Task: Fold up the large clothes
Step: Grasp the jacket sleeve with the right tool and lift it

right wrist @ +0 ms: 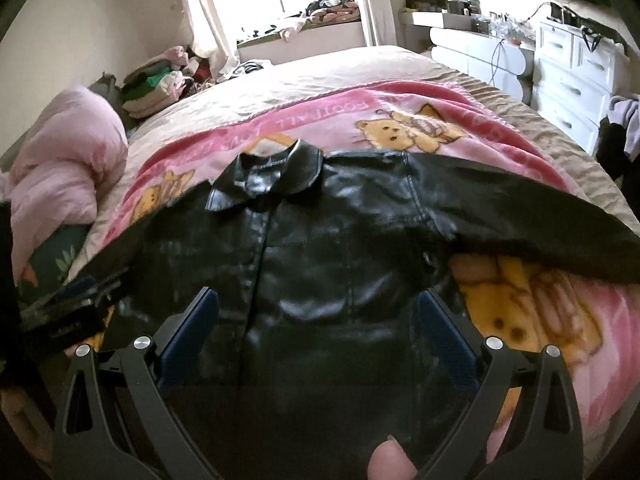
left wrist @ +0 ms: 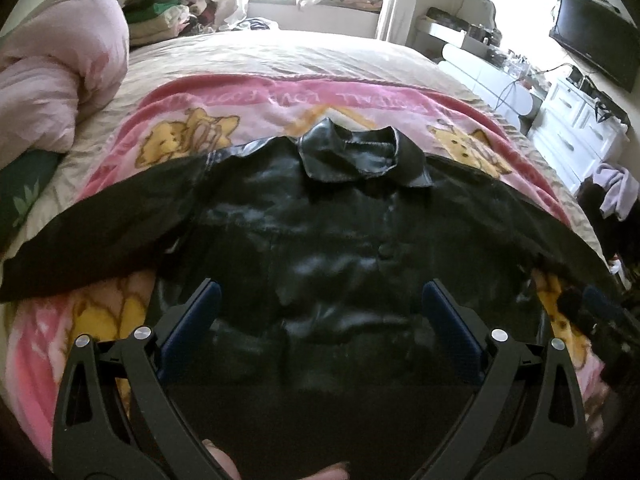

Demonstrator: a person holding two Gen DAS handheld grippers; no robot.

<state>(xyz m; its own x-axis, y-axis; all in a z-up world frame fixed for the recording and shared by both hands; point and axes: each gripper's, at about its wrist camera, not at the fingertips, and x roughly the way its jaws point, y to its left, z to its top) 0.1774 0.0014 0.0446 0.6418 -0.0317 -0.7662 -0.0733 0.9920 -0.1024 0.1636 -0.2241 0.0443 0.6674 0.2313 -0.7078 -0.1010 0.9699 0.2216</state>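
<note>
A black leather jacket (left wrist: 320,240) lies flat, front up, on a pink cartoon blanket (left wrist: 240,100), collar (left wrist: 352,152) toward the far side and both sleeves spread out sideways. My left gripper (left wrist: 322,296) is open and empty, hovering above the jacket's lower front. In the right wrist view the jacket (right wrist: 320,248) shows with its collar (right wrist: 272,176) left of centre. My right gripper (right wrist: 318,304) is open and empty above the lower front. The left gripper (right wrist: 76,304) shows blurred at that view's left edge.
The blanket (right wrist: 520,140) lies on a beige bed (left wrist: 280,52). A rolled pink duvet (left wrist: 52,72) sits at the left. A pile of folded clothes (left wrist: 160,16) is behind it. White drawers (left wrist: 576,120) and a wall TV (left wrist: 596,36) stand right of the bed.
</note>
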